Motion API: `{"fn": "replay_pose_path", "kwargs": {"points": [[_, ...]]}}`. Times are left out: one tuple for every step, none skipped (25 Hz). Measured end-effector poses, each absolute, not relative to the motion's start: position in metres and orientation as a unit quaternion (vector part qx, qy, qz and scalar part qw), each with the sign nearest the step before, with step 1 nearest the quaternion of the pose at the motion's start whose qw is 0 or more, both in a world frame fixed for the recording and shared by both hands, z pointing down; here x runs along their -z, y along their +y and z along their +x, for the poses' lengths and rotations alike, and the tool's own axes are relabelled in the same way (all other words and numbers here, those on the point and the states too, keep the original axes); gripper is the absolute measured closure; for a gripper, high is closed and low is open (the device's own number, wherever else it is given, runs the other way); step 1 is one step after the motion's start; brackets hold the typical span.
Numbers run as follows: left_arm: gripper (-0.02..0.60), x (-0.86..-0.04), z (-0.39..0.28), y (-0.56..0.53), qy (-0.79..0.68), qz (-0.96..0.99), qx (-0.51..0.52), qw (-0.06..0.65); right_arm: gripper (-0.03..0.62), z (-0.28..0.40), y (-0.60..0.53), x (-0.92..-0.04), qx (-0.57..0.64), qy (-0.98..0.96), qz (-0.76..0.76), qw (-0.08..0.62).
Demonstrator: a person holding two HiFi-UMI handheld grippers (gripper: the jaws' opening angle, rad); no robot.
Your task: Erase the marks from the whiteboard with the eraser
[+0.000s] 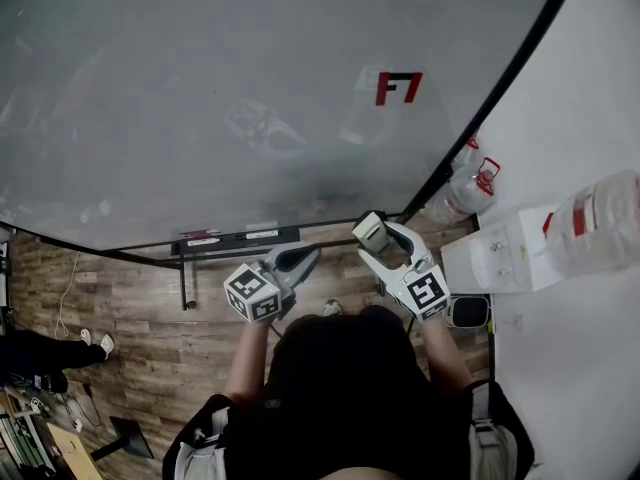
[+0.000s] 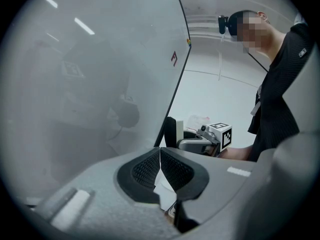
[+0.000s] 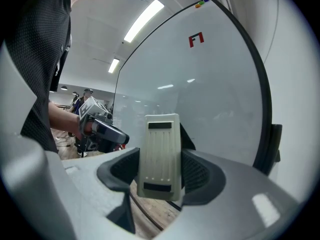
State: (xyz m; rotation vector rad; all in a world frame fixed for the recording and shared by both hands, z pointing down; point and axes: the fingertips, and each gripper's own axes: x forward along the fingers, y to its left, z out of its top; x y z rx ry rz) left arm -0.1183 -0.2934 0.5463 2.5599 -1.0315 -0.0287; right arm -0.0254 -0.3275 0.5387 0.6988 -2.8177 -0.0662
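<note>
Now right gripper (image 3: pixel 160 173) jaws clamp eraser (image 3: pixel 160 146) (red mark (image 3: pixel 196 39) on whiteboard (image 3: pixel 205 94)); left gripper (image 2: pixel 160 165) jaws pressed together.

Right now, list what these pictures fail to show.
- Eraser: its wiping face is turned away in the right gripper view; tiny in the head view.
- Whiteboard: top and left cut off by the head view's edge; reflections could mask faint marks.
- Tray items: too small, head view.

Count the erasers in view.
1: the eraser is clamped in the right gripper, in front of the whiteboard. Small items on the board's tray are too unclear to rule out.
</note>
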Motion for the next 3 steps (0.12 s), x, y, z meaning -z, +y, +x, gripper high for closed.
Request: {"fn": "replay_pose_path", "kwargs": {"points": [[0.569,-0.5463,-0.1178,-0.2937,-0.366,0.911,0.01,0.19,0.335,-0.0255,-0.3273,-0.5389,0.023,-0.964,0.238,0.119],[0.569,-0.5463,-0.1172,-0.294,-0.366,0.911,0.01,0.189,0.335,-0.0257,-0.327,-0.5389,0.023,-0.964,0.238,0.119],[0.569,-0.5464,-0.1166,-0.2943,-0.365,0.911,0.01,0.189,0.335,-0.0258,-0.3267,-0.5388,0.024,-0.964,0.237,0.119]]}}
